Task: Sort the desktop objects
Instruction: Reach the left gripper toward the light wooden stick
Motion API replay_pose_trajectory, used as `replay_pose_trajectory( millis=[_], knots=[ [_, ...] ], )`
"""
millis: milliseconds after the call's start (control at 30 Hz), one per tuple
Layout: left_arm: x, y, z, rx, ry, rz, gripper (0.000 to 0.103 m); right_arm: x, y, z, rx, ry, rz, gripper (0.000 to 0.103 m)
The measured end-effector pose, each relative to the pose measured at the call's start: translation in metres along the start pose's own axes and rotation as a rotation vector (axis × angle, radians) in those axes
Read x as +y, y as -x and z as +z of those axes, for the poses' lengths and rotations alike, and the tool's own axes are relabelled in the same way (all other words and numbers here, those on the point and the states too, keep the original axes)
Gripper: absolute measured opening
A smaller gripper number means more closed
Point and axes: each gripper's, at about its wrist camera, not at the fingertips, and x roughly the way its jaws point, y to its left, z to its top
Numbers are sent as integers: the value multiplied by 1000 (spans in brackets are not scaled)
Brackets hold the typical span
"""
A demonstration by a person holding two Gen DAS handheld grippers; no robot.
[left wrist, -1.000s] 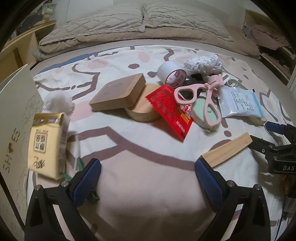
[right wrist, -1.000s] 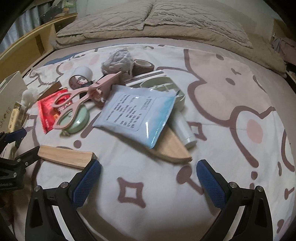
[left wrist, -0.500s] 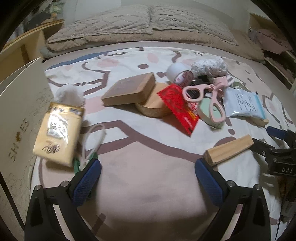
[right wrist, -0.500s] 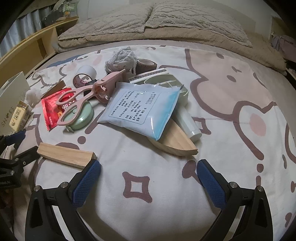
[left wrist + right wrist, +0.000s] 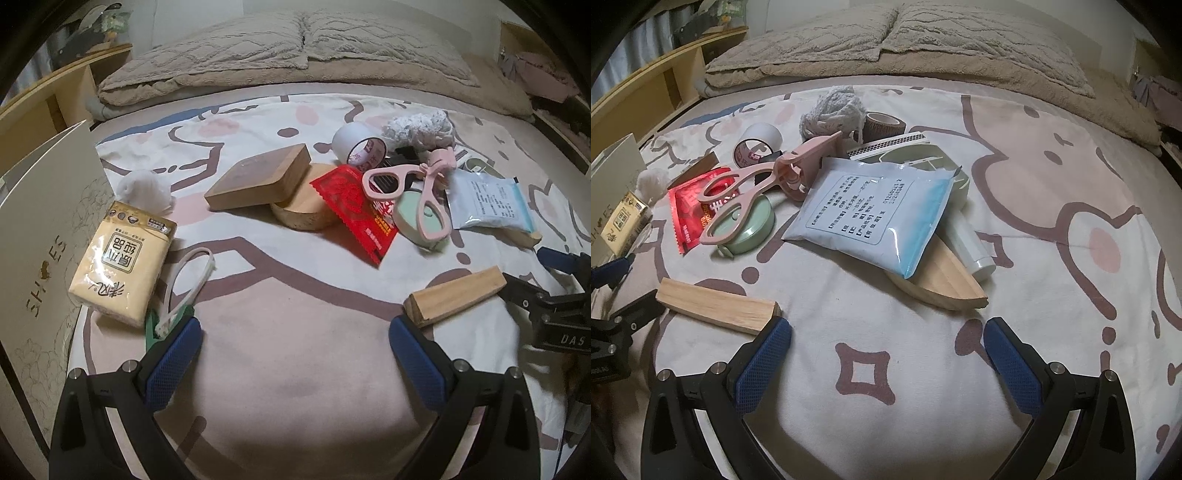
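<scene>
Objects lie scattered on a patterned bedsheet. My left gripper (image 5: 295, 338) is open and empty above bare sheet. A yellow tissue pack (image 5: 123, 260) lies to its left, with a white looped strap (image 5: 192, 280) and a green clip (image 5: 151, 326). A wooden block (image 5: 454, 297) lies by its right finger and also shows in the right wrist view (image 5: 718, 306). My right gripper (image 5: 886, 341) is open and empty, in front of a blue-white pouch (image 5: 875, 214) on a wooden wedge (image 5: 945, 282). Pink scissors (image 5: 757, 188) rest on a green round case (image 5: 746, 229).
A white shoe box (image 5: 40, 229) stands at the left edge. A square wooden box (image 5: 258, 177), a round wooden disc (image 5: 303, 212), a red packet (image 5: 354, 210), a white tape roll (image 5: 356, 146), brown tape (image 5: 884, 122) and grey yarn (image 5: 833, 110) crowd the middle. Pillows (image 5: 295, 51) lie behind.
The tissue pack has dropped from upright in the air to lying flat on the sheet beside the shoe box. The white strap has come into view. Both views have drawn back slightly.
</scene>
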Motion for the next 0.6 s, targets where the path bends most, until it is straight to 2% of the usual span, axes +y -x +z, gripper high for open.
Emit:
replay_pose_trajectory(
  millis=[600],
  knots=[
    [16,6,-9,2,73,50,102,22,10,-6,-16,56,56,103]
  ],
)
